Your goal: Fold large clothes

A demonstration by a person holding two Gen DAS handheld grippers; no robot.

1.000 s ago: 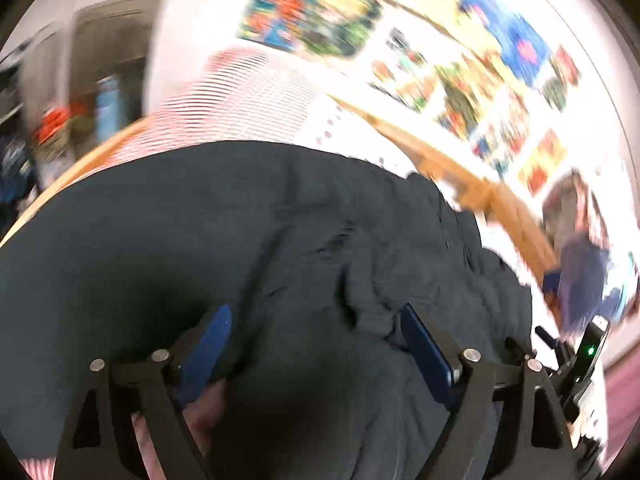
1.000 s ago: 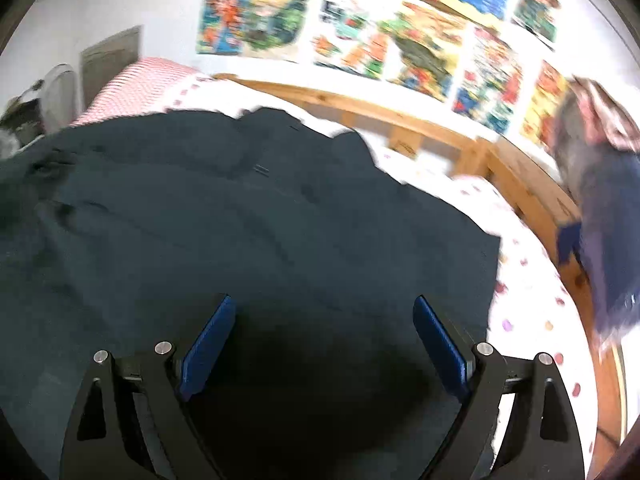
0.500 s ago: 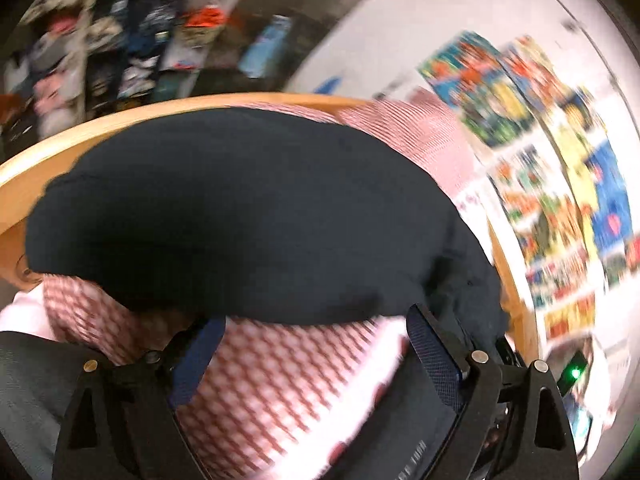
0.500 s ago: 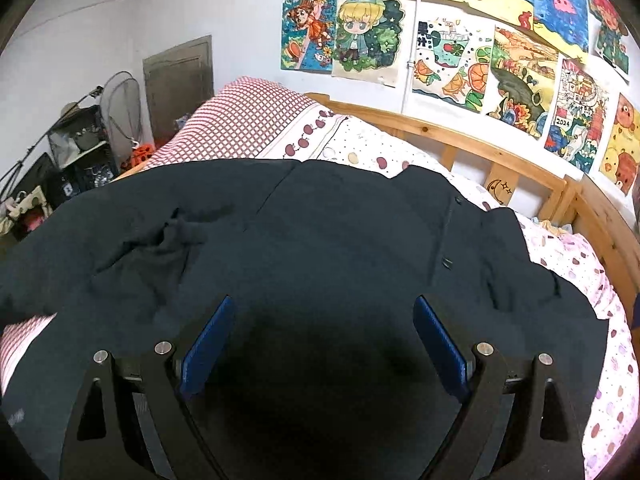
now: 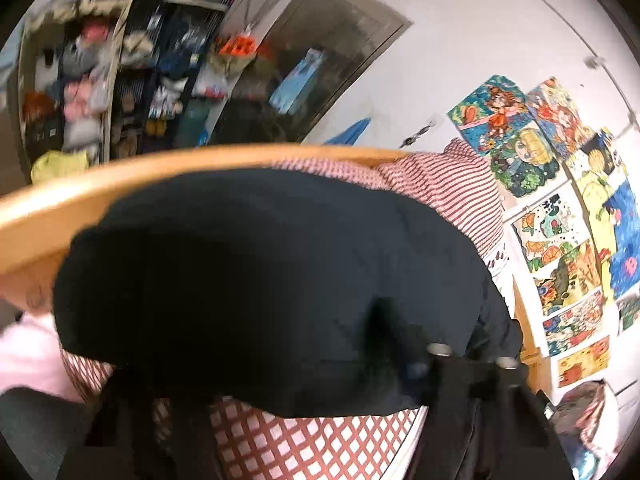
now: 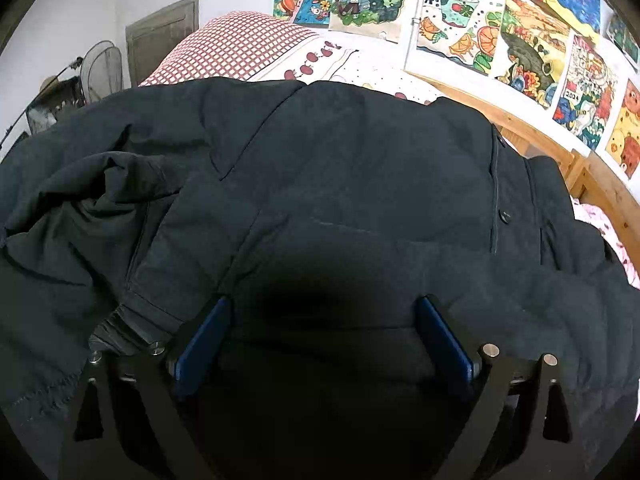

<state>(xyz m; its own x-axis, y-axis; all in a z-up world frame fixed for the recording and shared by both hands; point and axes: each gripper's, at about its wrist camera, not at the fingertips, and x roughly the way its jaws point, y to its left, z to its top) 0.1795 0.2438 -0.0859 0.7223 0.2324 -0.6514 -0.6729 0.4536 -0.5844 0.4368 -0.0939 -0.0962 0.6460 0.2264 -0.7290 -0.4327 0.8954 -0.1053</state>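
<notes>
Dark coat (image 6: 360, 184) spread on the bed (image 6: 240, 44). Right gripper (image 6: 320, 344) spread wide just over it, holding nothing; left gripper (image 5: 280, 408) blurred at the coat's edge, can't tell its state. Best pinch the hem cleanly and lift both sides evenly.

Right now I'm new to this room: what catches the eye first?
A big dark coat spreads over the bed, filling both views. Bright drawings line the wall behind it, above a red checked pillow. The right gripper hangs open over the coat.
</notes>
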